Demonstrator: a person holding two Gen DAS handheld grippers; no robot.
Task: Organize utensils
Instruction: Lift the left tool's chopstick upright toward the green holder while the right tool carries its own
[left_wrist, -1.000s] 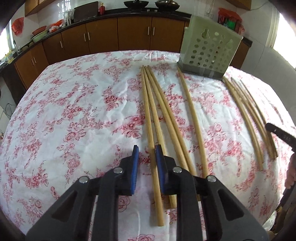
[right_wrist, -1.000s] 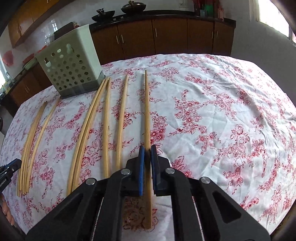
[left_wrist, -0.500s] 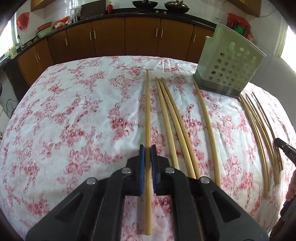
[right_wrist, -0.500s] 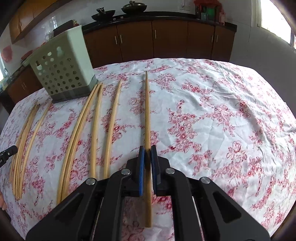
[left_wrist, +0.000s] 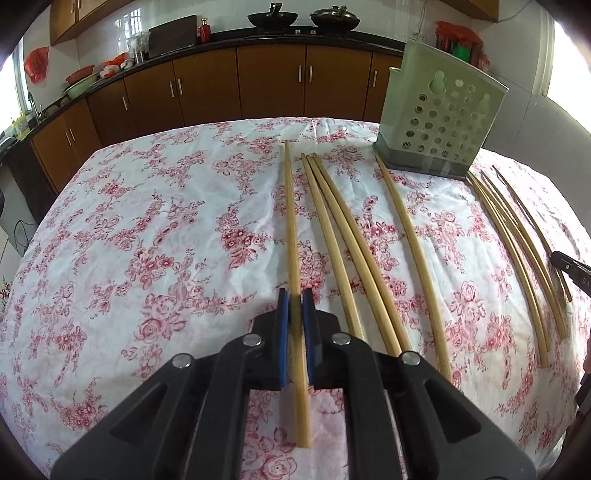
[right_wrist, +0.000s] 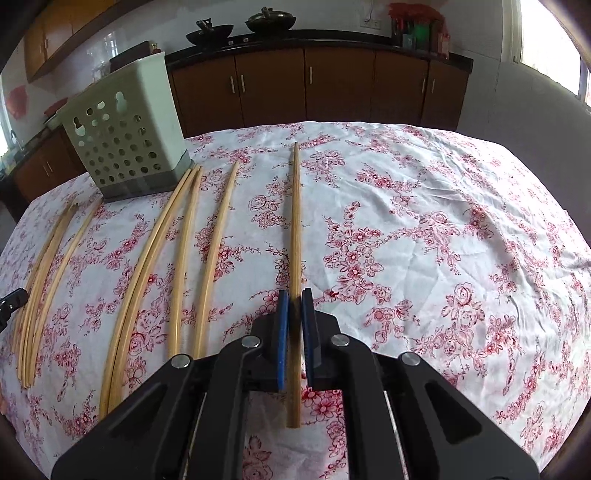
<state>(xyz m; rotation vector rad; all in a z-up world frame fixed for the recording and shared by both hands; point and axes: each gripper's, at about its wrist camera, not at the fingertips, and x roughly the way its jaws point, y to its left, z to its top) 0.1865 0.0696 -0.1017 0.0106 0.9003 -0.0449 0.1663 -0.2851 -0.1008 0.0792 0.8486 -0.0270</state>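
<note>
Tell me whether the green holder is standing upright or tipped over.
Upright. The holder stands on its dark base on the tablecloth, open top upward, in both views. What is inside cannot be seen.

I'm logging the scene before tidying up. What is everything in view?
Held chopsticks: two, tan wood, one in the left tongs, one in the right tongs.
Loose chopsticks: about eight, pale tan, lying on the tablecloth, roughly four on each side of the holder.
Holder: one, pale green with holes, upright at the far edge of the table.
Tablecloth: one, white with red flowers, covering the table.
Cabinets: a row, brown, behind the table.
Woks: two, black, on the counter.
Left tongs: black with blue pads, shut on a chopstick.
Right tongs: the same, shut on a chopstick.
</note>
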